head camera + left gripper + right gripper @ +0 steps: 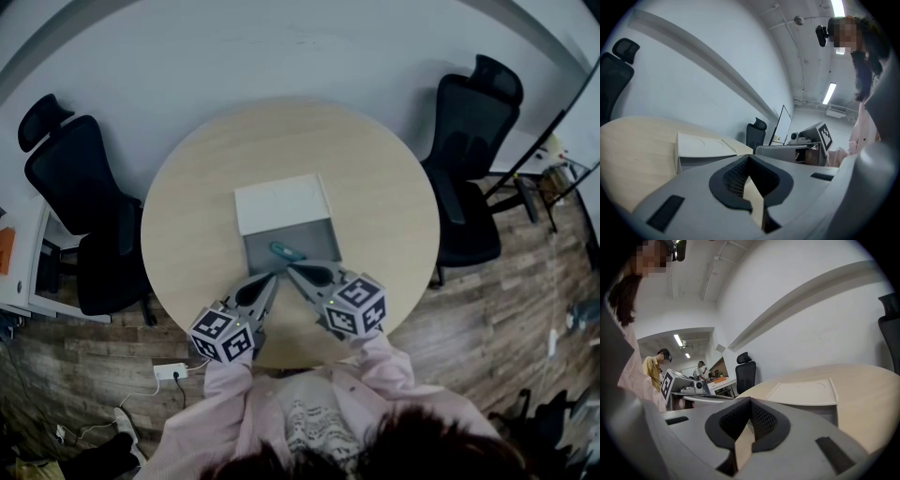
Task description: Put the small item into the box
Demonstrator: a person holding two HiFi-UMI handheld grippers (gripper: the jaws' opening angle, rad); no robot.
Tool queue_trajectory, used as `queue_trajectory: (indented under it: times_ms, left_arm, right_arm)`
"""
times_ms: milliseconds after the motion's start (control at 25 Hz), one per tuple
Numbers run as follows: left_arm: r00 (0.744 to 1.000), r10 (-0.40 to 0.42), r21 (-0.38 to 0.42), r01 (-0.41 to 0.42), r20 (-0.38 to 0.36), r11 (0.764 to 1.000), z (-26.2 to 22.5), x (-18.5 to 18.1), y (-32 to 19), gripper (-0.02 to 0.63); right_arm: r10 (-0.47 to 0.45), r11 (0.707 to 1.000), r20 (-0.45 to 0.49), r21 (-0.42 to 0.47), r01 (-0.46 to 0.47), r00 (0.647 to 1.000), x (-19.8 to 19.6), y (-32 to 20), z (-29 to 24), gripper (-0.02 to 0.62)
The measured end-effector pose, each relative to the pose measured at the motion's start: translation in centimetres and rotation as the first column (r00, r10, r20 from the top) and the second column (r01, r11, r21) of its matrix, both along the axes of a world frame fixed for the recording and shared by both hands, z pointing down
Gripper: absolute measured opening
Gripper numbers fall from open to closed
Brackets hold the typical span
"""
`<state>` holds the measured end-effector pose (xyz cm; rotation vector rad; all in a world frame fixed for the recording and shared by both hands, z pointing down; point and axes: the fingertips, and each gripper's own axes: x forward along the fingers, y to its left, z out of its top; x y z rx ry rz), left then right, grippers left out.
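Observation:
An open box (292, 234) lies in the middle of the round wooden table (375, 187), its white lid (281, 202) folded back on the far side. A small teal item (286, 251) rests on the box's grey inside, near the front wall. Both grippers hover at the box's near edge, tips almost touching each other. My left gripper (273, 277) is shut with nothing in it, and so is my right gripper (292, 270). In the left gripper view the shut left gripper (749, 157) points past the lid (701, 145). In the right gripper view the shut right gripper (750, 399) faces the lid (804, 392). The item is hidden in both gripper views.
Black office chairs stand at the table's left (80, 187) and right (473, 141). A white power strip (171, 371) lies on the wooden floor by the near left edge. Two people (658, 366) stand at desks far behind the right gripper.

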<state>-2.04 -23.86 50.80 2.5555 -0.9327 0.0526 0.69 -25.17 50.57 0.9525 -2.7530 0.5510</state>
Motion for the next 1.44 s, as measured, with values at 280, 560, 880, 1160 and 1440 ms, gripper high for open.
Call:
queue_trajectory:
  times_ms: [280, 560, 880, 1160, 1440]
  left_arm:
    - [1.000, 0.001, 0.001, -0.001, 0.001, 1.000, -0.1, -0.1, 0.1, 0.009]
    - [1.000, -0.005, 0.001, 0.005, 0.002, 1.000, -0.1, -0.3, 0.1, 0.009]
    - [1.000, -0.001, 0.007, 0.001, -0.001, 1.000, -0.3, -0.4, 0.3, 0.009]
    - [1.000, 0.001, 0.018, -0.001, -0.003, 1.000, -0.6, -0.2, 0.8, 0.009]
    - [1.000, 0.006, 0.027, -0.006, -0.004, 1.000, -0.9, -0.2, 1.5, 0.009]
  right_arm:
    - [0.010, 1.000, 0.018, 0.004, -0.010, 1.000, 0.1, 0.0, -0.4, -0.003]
    - [0.025, 0.999, -0.002, 0.041, -0.025, 1.000, 0.4, -0.2, -0.9, -0.003]
    - [0.009, 0.999, -0.004, 0.050, -0.009, 1.000, -0.1, 0.3, -1.1, -0.003]
    - [0.007, 0.999, -0.005, 0.050, -0.007, 1.000, 0.0, 0.8, -1.1, -0.003]
    - [0.004, 0.999, -0.007, 0.054, -0.004, 1.000, -0.3, 1.4, -1.3, -0.003]
